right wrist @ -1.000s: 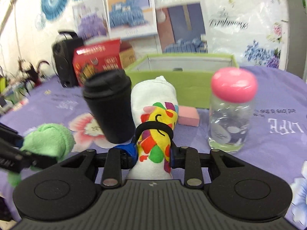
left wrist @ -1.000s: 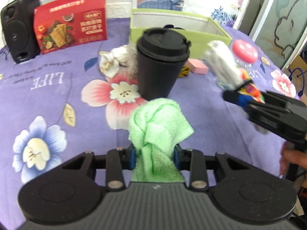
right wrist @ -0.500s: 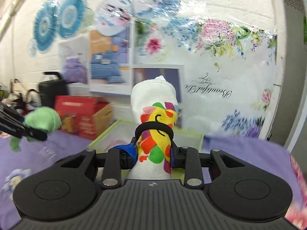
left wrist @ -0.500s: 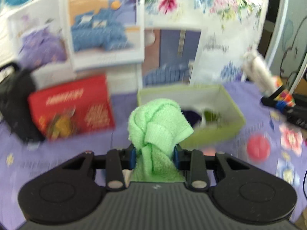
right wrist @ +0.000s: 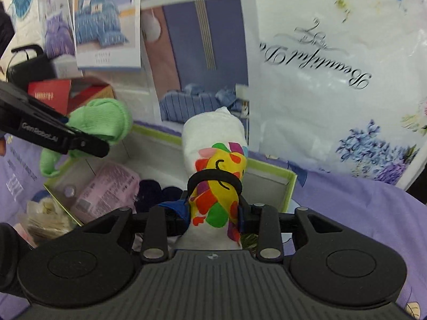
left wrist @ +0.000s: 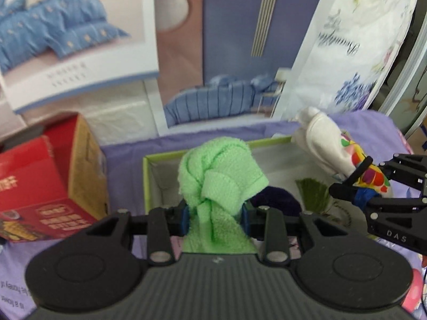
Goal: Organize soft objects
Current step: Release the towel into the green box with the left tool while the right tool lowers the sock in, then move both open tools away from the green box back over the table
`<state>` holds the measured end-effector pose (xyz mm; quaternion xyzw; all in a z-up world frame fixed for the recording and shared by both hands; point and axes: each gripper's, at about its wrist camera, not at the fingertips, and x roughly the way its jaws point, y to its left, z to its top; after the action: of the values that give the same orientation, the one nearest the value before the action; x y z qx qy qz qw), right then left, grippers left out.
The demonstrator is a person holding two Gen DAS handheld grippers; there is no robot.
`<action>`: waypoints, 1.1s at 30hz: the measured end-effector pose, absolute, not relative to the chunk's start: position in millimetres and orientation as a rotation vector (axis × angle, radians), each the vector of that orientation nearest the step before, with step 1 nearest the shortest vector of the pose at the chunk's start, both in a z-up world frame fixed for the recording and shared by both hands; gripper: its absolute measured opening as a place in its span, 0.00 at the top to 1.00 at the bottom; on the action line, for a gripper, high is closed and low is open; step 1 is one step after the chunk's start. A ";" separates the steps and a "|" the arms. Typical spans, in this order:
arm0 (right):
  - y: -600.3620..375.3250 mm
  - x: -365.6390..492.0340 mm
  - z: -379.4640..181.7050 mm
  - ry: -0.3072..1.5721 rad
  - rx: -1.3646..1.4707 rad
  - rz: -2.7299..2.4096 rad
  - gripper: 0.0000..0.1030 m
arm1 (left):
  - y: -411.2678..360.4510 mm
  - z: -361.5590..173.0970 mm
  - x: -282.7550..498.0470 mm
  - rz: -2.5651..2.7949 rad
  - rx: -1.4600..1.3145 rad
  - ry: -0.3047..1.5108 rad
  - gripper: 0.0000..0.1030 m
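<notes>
The left gripper (left wrist: 216, 220) clamps a knotted green towel (left wrist: 221, 170) and the right gripper (right wrist: 214, 213), its jaws just loosening, still pinches a rolled white cloth (right wrist: 213, 144). Both hang over the green box (right wrist: 289, 184) (at 12 o'clock), seemingly poised for dropping in.

Green towel over the box

The left tool (left wrist: 215, 217) pinches a green towel (left wrist: 217, 178) above the green-rimmed box (left wrist: 146, 184); at right, the right tool (left wrist: 359, 189) grips a white sock roll (left wrist: 324, 146). A red carton (left wrist: 40, 186) stands left.
</notes>
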<state>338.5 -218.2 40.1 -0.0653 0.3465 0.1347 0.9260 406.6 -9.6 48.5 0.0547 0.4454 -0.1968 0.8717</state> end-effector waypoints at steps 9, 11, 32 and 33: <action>-210.5 350.2 31.2 0.740 -0.154 0.264 0.72 | -9.9 49.0 408.0 -0.407 0.125 0.913 0.24; -213.8 348.1 36.2 0.723 -0.132 0.256 0.69 | -13.7 52.0 401.8 -0.376 0.182 0.882 0.24; -216.8 260.2 121.3 0.549 -0.103 0.201 0.42 | -6.8 137.6 283.2 -0.408 0.232 0.668 0.24; -214.9 252.9 125.0 0.538 -0.103 0.204 0.42 | -5.2 140.8 276.7 -0.407 0.234 0.662 0.24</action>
<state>252.9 -214.9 125.0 -0.0506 0.2651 0.1007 0.9576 276.7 -5.2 140.8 0.1137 0.3219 -0.1982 0.9188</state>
